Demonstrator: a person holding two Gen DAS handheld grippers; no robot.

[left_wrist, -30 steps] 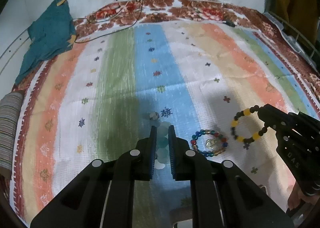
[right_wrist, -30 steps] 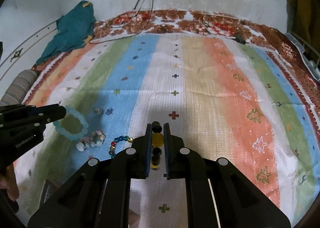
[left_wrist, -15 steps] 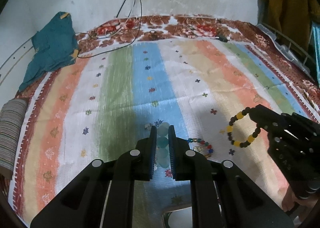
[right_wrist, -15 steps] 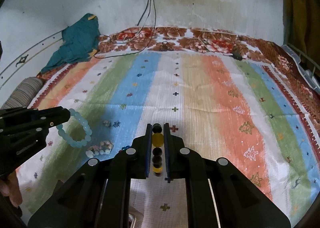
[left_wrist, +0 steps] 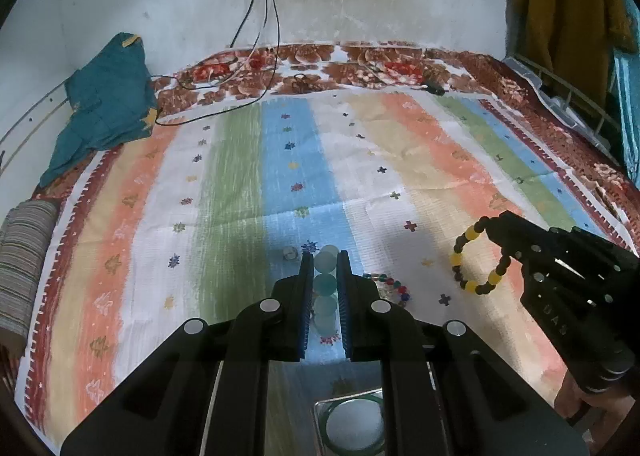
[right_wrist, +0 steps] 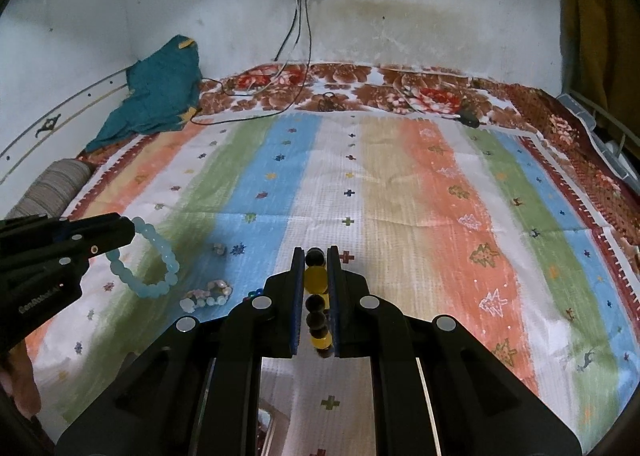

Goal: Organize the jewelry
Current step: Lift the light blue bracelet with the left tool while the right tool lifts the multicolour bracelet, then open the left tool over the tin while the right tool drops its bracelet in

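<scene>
Striped cotton bedspread (left_wrist: 240,184) in orange, green, blue and cream takes up nearly everything here, and both bracelets are hanging above it, so the job right now looks like carrying them to the container. I'm guessing that's the square clear box with a green-rimmed round thing inside (left_wrist: 352,422) peeking out under the left gripper (left_wrist: 323,292), though only its corner shows. Left gripper is closed tight on the pale aqua frosted bead bracelet (right_wrist: 154,262), beads stacked between its pads, rest of the loop dangling free. Right gripper (right_wrist: 316,304) is clamped just as tight on the black and yellow bead bracelet (left_wrist: 478,258), also lifted clear of the cloth. Still lying on the spread between the two are a multicoloured glass bead bracelet (left_wrist: 386,286), a small whitish shell-like bracelet (right_wrist: 206,294) and a tiny ring-like piece (left_wrist: 290,253) I can't make out properly. My tip: do one hand at a time, get the dangling loop fully over the box before opening, and go low so the beads don't bounce out. Elastic bead loops swing, so move slowly and keep the two grippers apart.
</scene>
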